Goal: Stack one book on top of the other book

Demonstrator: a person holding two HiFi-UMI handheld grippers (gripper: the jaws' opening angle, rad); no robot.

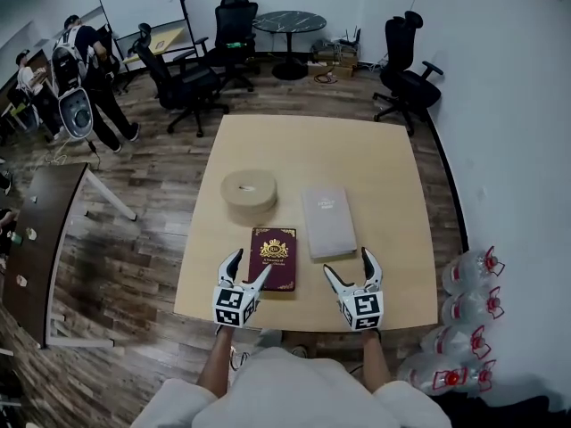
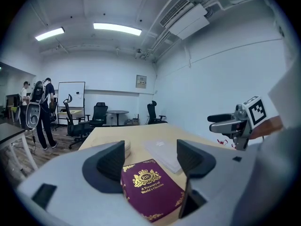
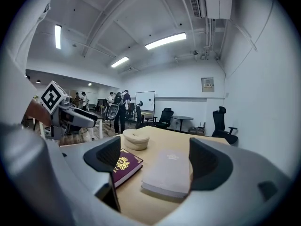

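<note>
Pale square wooden table [image 1: 384,176] on plank floor [image 1: 152,203]. Matte grey book [image 1: 327,222] lies just right of the glossy maroon book [image 1: 273,257]. Left gripper [image 1: 252,262] and right gripper [image 1: 346,259] flank the maroon book's near edge, jaws wide, empty

- In the middle of the frame, your table [image 1: 393,176] has a pale, wood-look top, smooth and matt.
- Your maroon book [image 1: 273,257] has a smooth cover with a slight sheen, and its gold print shines.
- The grey book [image 1: 327,221] looks matt, like cloth or rough paper.
- The round beige box [image 1: 249,194] is matt.
- On your left gripper [image 1: 251,264] and right gripper [image 1: 348,262], the jaws look like matt grey plastic.
- At the left, the floor [image 1: 152,203] is dark wood planks.
- At the lower right, the bottles [image 1: 468,310] are clear, glossy plastic.
</note>
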